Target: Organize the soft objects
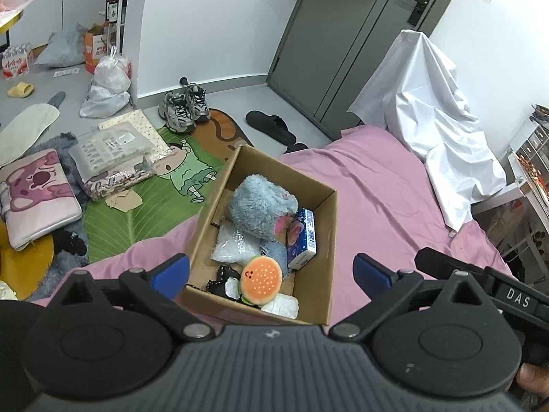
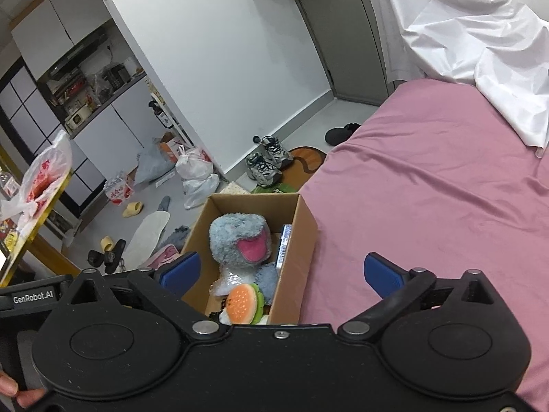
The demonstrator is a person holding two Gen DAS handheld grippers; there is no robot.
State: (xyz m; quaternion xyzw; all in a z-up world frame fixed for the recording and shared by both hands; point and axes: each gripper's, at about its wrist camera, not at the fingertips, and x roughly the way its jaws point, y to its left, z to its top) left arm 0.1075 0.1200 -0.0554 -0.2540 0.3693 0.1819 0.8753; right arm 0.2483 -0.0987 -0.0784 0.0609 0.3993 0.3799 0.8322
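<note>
A cardboard box (image 1: pixel 322 247) (image 2: pixel 302 237) sits on the pink bed near its edge. Inside lie a fluffy blue plush with a pink mouth (image 1: pixel 262 207) (image 2: pixel 240 237), an orange burger plush (image 1: pixel 261 276) (image 2: pixel 242 304), a white pouch (image 1: pixel 233 249), a blue and white carton (image 1: pixel 303 238) and a small black item (image 1: pixel 223 279). My left gripper (image 1: pixel 271 273) hangs above the box's near side, open, nothing between its blue pads. My right gripper (image 2: pixel 281 274) hovers over the box's near right corner, also open and empty.
The pink bedsheet (image 2: pixel 429 206) spreads to the right, with a white sheet (image 1: pixel 435 113) draped at its far end. On the floor lie a green cartoon rug (image 1: pixel 164 199), sneakers (image 1: pixel 185 108), a black slipper (image 1: pixel 271 127), plastic bags (image 1: pixel 106 86) and a pink cushion (image 1: pixel 37 195).
</note>
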